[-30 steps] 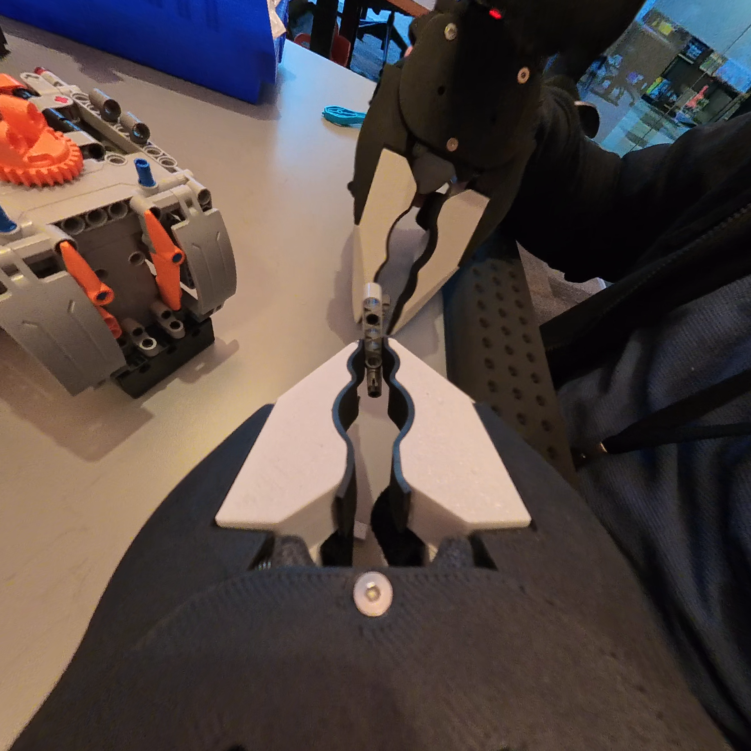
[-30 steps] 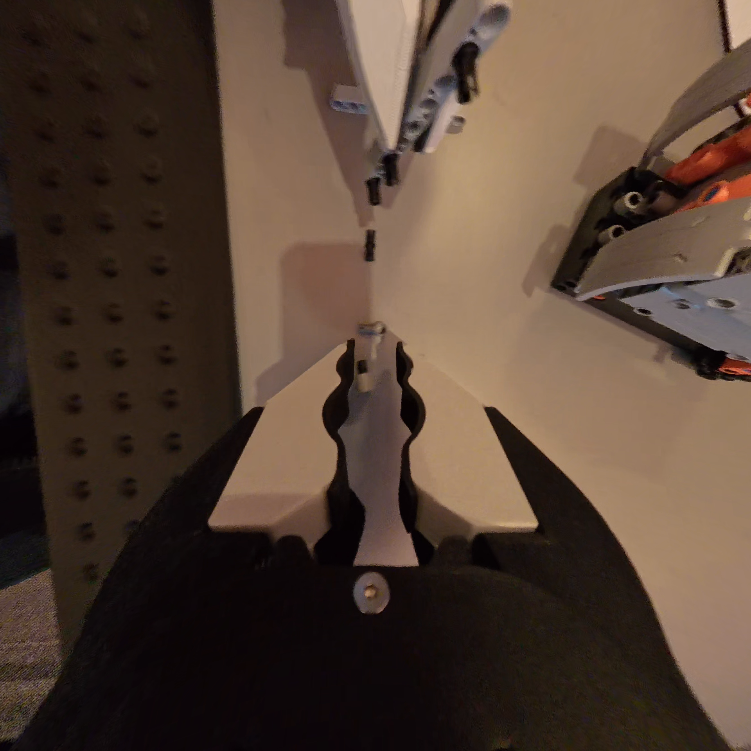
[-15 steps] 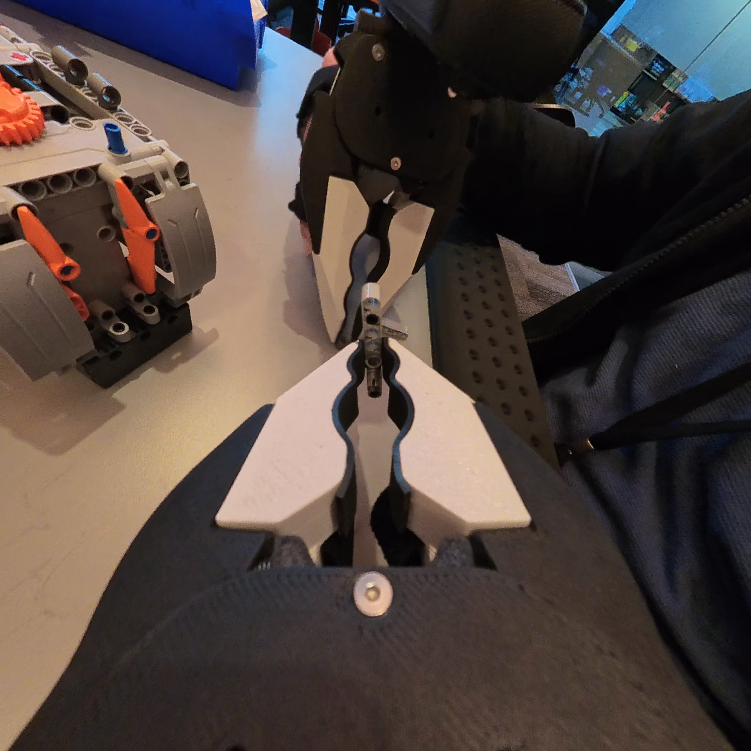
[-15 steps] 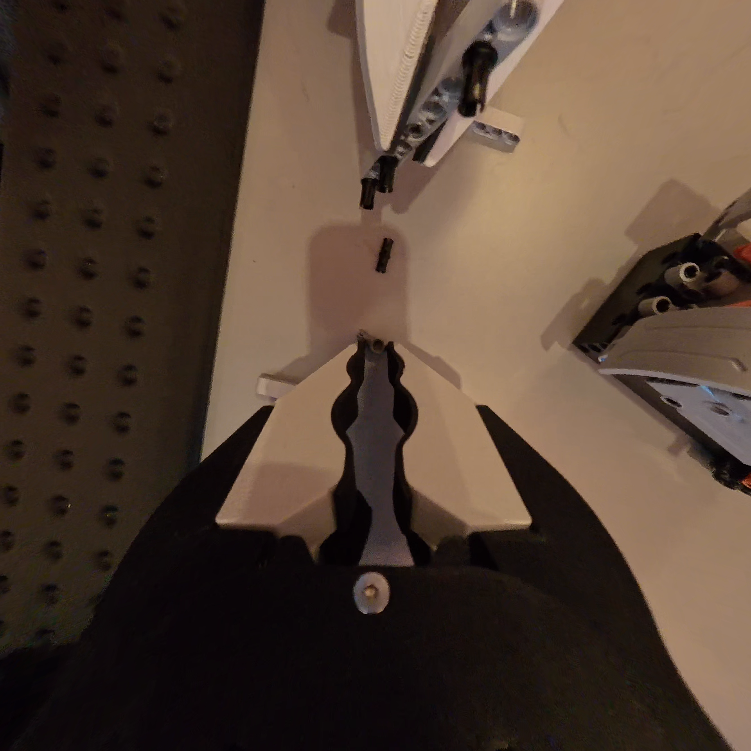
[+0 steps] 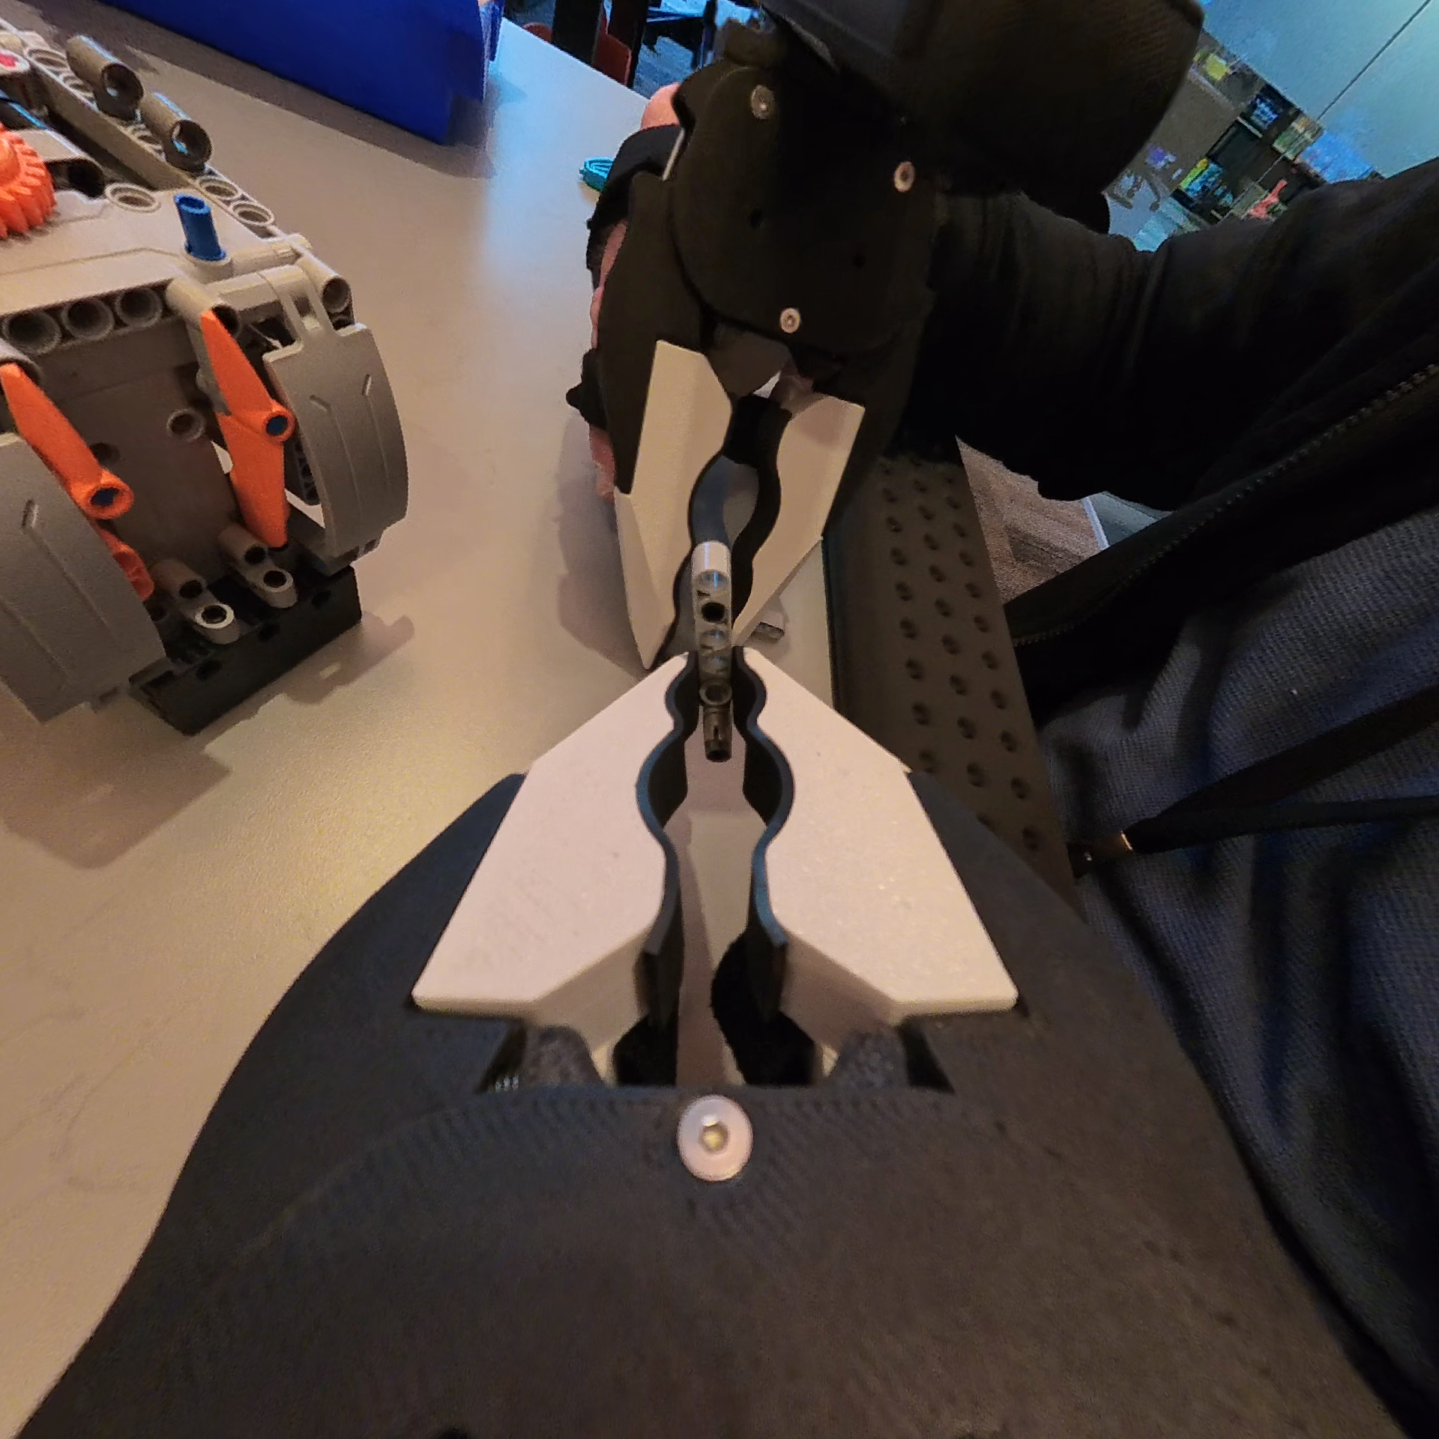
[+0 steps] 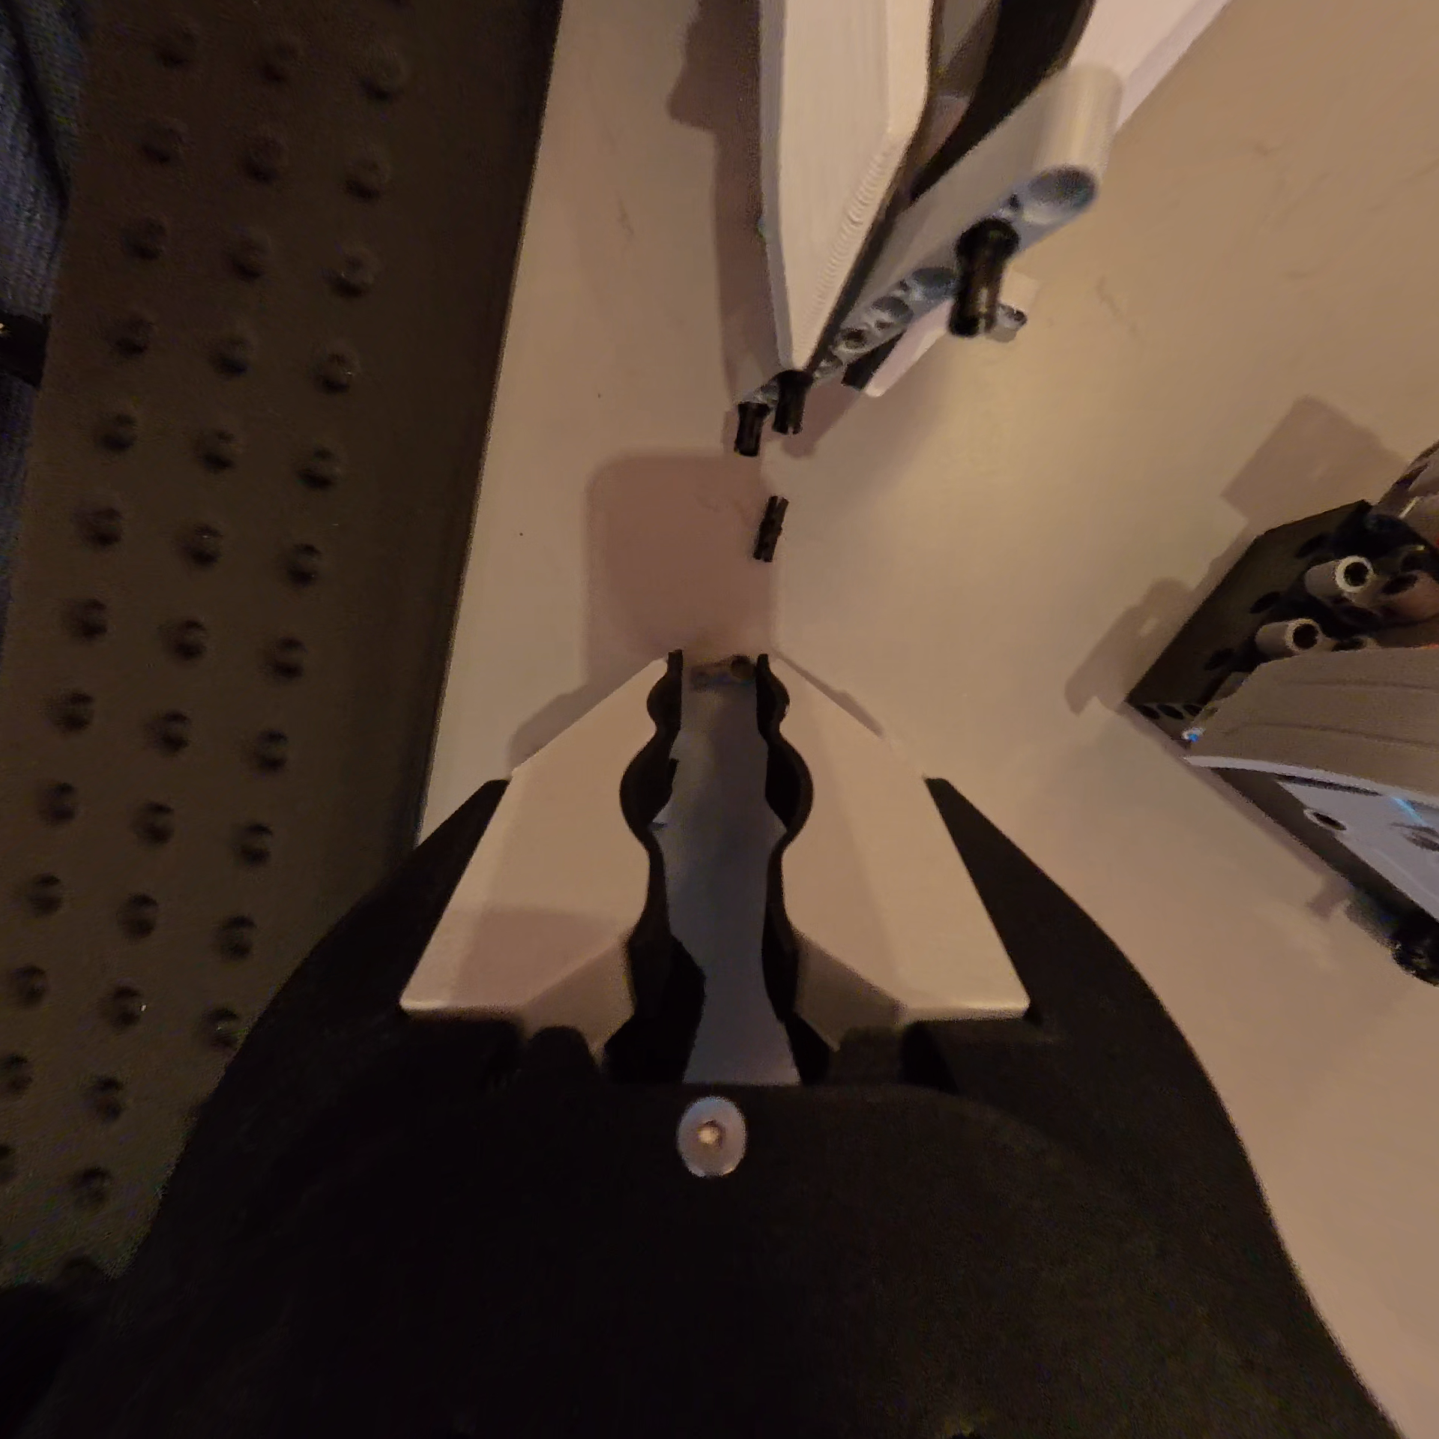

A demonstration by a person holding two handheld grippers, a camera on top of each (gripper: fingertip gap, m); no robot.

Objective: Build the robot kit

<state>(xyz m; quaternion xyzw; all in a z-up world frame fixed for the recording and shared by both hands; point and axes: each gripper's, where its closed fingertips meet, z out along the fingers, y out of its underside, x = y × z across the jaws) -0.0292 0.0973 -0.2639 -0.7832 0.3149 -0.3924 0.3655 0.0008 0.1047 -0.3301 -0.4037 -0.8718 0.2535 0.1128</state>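
An office or maker-lab sort of room: a pale grey worktable [image 5: 483, 436] carries a half-built technic-brick vehicle [image 5: 179, 405] left of the fingers, a blue bin [image 5: 327, 47] beyond, a black perforated panel [image 5: 942, 623] to their right, with glass partitions [image 5: 1277, 117] and chair legs behind.

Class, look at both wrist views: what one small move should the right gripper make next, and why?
Probably squeeze the right gripper a little tighter before lifting. A small grey piece sits between its fingertips on the table, and a firm pinch cannot be confirmed. The left gripper is shut on the grey holed beam, so it is occupied.
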